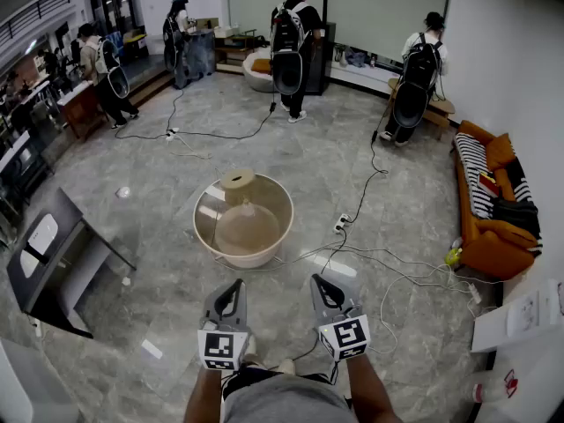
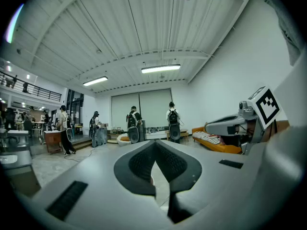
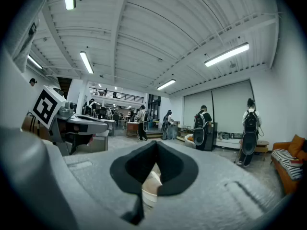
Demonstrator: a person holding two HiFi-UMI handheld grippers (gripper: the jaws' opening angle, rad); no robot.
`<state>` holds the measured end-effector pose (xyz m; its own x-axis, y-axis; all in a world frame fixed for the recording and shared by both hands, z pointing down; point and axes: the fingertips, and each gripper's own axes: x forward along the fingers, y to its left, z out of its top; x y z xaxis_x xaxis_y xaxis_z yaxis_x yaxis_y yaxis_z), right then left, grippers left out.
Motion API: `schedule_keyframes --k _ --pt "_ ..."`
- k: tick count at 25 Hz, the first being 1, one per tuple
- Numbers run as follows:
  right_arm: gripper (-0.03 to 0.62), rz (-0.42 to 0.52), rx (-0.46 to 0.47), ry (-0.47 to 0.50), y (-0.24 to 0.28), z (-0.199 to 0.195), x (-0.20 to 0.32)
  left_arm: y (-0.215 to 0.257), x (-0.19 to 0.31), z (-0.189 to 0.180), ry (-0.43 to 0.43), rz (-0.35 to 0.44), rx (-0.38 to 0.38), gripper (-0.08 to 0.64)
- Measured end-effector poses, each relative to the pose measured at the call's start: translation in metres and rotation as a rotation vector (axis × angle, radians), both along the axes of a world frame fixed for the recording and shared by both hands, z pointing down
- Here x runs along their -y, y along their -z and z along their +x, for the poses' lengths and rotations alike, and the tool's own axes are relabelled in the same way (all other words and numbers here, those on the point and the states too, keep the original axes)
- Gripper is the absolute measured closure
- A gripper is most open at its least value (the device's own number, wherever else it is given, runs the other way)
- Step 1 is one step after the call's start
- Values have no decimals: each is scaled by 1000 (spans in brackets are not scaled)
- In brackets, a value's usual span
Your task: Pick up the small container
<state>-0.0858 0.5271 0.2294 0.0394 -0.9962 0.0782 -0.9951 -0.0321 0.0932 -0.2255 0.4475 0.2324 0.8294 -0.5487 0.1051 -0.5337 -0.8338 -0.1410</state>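
I hold both grippers low in front of me, above the grey stone floor [image 1: 159, 280] and well short of the task's thing. The left gripper [image 1: 235, 285] has its jaws pressed together at the tips with nothing between them, as its own view shows. The right gripper [image 1: 318, 281] is the same: jaws together, empty, with only a pale patch of the scene beyond showing through the gap behind the tips.

The small container [image 1: 238, 184], a beige cylinder with a round lid, sits at the far rim of a wide beige basin [image 1: 204, 236] on the floor ahead. I cannot tell whether it rests inside the basin or on its edge. White cables [image 1: 388, 267] run past the basin's right side towards an orange sofa [image 1: 493, 236]. A dark worktop [image 1: 35, 263] stands at my left.
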Motion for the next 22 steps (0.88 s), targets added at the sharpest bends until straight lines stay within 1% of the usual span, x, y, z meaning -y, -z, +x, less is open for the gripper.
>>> schedule_keyframes --k 3,7,12,17,22 --pt "594 3 4 9 1 6 -1 0 0 8 -3 -2 -6 543" --pt "592 1 21 -6 -2 15 4 -2 3 16 -4 -3 -6 543" --pt "592 -10 17 -15 -4 28 21 -4 20 32 -5 -13 -4 543" --pt "592 -15 19 -17 -13 51 56 -13 54 56 -3 -16 -1 543" --pt "592 -22 26 -7 -13 83 111 -16 108 90 0 -31 0 543"
